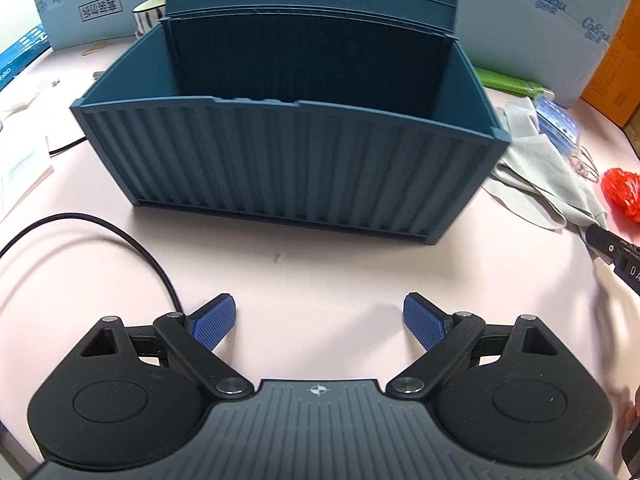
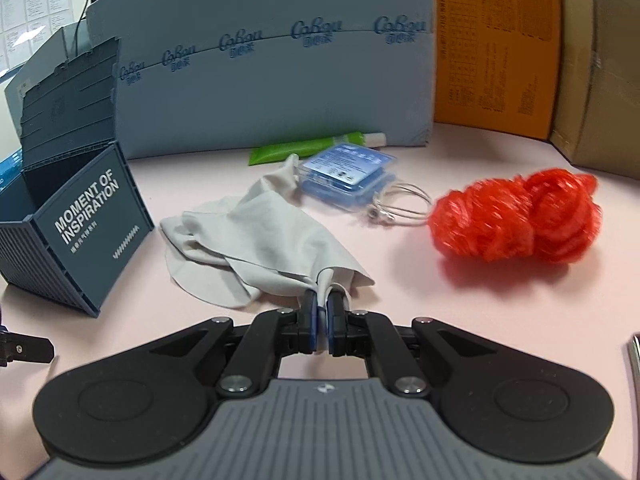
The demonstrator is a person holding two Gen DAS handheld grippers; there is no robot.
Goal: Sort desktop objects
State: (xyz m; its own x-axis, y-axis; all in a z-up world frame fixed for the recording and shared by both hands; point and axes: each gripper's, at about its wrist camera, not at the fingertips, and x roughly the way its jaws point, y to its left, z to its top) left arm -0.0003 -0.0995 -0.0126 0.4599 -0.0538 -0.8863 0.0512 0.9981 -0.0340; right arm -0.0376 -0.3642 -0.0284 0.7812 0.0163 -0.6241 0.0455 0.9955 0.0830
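Here the right gripper (image 2: 323, 318) pinches a corner of the crumpled pale grey microfibre cloth (image 2: 256, 236), likely to lift it toward the ribbed dark-blue plastic storage box (image 1: 296, 160). The left gripper (image 1: 318, 326) hangs spread and empty before that box. The cloth lies creased on the pink desk (image 2: 400, 304) beside a blue clear-lidded case (image 2: 348, 172) and red mesh ball (image 2: 520, 216)

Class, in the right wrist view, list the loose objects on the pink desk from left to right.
Blue organizer box → grey cloth, its corner pinched in the right claw → blue clear case → red mesh ball.
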